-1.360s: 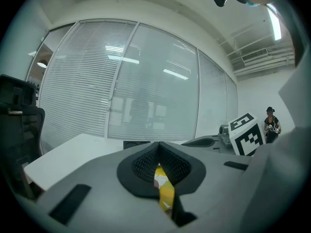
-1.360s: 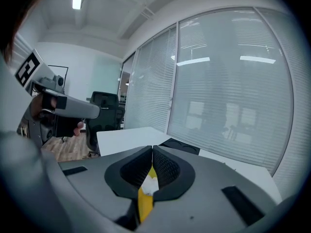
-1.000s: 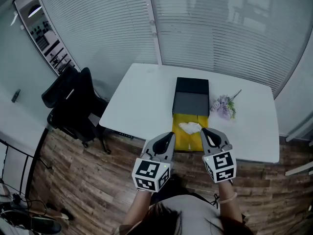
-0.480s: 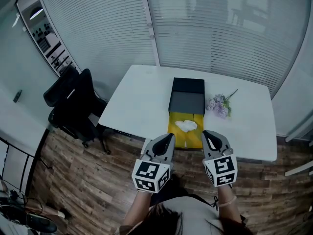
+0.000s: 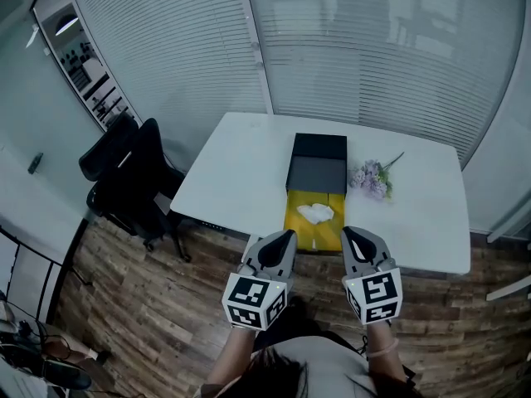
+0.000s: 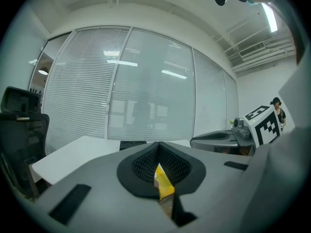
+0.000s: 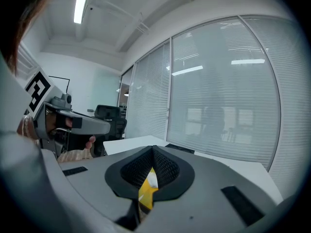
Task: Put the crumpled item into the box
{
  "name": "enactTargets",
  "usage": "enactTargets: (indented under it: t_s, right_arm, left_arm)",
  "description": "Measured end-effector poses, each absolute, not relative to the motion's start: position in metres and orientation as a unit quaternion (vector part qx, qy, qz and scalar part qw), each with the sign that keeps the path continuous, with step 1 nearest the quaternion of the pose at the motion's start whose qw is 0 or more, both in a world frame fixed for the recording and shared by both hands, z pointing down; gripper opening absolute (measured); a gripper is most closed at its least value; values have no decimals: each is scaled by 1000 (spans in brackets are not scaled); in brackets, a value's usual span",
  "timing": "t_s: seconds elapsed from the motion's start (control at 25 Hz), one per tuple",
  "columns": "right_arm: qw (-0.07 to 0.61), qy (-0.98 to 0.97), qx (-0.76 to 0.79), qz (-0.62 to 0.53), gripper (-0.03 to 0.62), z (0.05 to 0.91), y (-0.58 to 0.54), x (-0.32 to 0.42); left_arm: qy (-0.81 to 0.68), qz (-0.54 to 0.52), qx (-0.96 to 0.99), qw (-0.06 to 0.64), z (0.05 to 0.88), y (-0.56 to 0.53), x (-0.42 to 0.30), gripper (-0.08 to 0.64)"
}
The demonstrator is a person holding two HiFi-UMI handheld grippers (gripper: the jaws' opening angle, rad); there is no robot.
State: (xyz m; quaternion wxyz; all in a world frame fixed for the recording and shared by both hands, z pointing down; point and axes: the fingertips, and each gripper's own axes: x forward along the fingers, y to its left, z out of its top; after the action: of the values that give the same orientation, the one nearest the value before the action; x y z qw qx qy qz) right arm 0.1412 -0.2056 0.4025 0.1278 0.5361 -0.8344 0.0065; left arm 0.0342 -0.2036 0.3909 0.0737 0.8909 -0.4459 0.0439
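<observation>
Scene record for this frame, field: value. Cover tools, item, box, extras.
left tool: shut, empty, held off the table's near edge
right tool: shut, empty, level with the left
crumpled item: white, lying on the yellow panel
box: black, behind the panel
table: white
flowers: right of the box
chair: left of the table

Counter: white rectangular counter (image 5: 241, 172), set in front of the window wall.
Flowers: small sprig of pale purple flowers (image 5: 371, 177) lying on the counter's right half, stem pointing to the far right.
Chair: black office chair (image 5: 124, 181) near the counter's left end.
Floor: brown wood-plank floor (image 5: 149, 305) under chair and counter.
Wall: glass wall with closed white slatted blinds (image 5: 373, 48).
Light: long ceiling strip light (image 7: 81, 4), lit.
</observation>
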Motion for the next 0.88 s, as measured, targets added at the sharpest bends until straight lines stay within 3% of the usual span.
enactTargets:
  t_s: [0.88]
  right_arm:
    - [117, -824, 555, 6, 26, 399, -212, 142]
  left_arm:
    - [-426, 55, 899, 83, 397, -218, 38, 17]
